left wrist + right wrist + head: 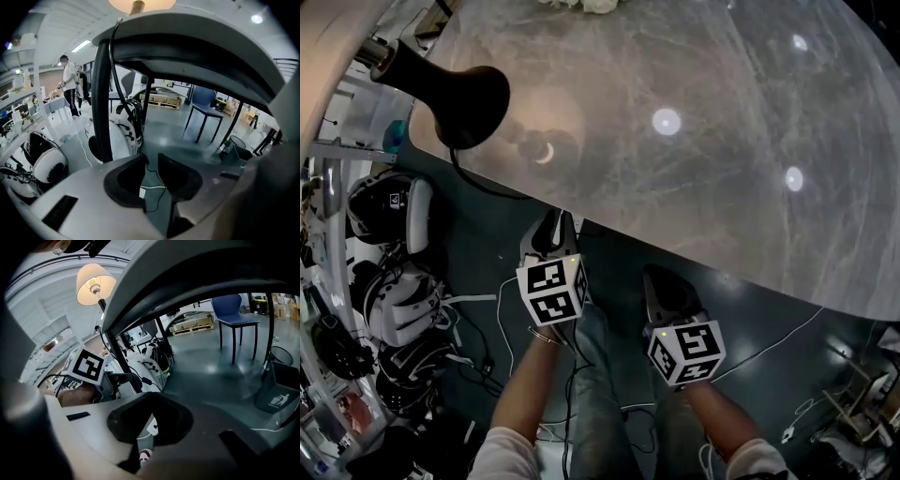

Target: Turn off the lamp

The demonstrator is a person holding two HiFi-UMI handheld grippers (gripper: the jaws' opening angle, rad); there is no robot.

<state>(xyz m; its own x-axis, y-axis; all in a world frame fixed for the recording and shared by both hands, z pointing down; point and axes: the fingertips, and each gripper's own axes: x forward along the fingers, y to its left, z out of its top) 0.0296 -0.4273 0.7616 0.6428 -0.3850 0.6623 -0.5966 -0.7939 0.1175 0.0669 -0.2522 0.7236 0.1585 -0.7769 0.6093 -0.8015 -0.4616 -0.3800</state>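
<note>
Surface: a large pale desk (722,141) with a curved edge and a glossy, veined top that reflects ceiling lights. Below it lies a dark grey floor (750,319) crossed by loose cables. White and black helmet-like units (394,300) are stacked at the left. The gripper views show an open workshop hall with a blue chair (232,315), a grey bin (276,399) and a person (69,84) standing in the background.

Left hand-held gripper (555,220): positioned at the desk edge, pointing forward and down. Its own view looks under the desk top, with a black desk leg (101,108) to the left. The jaws stand partly apart. Only the floor and a cable show in the gap; the pads touch nothing.

Right hand-held gripper (656,277): held over the floor, short of the desk edge and well apart from the lamp. The jaws are fully together and grip nothing.

Lamp (469,98): located on the desk near its left edge, ahead and left of the left hand-held gripper. The black base rests on the desk top. A black cord (487,187) runs from the base over the desk edge. The long axis is vertical: the stem rises from the base to a pale shade (96,282) at the top, opening downward. The shade glows, and a warm reflection lies on the desk beside the base
</note>
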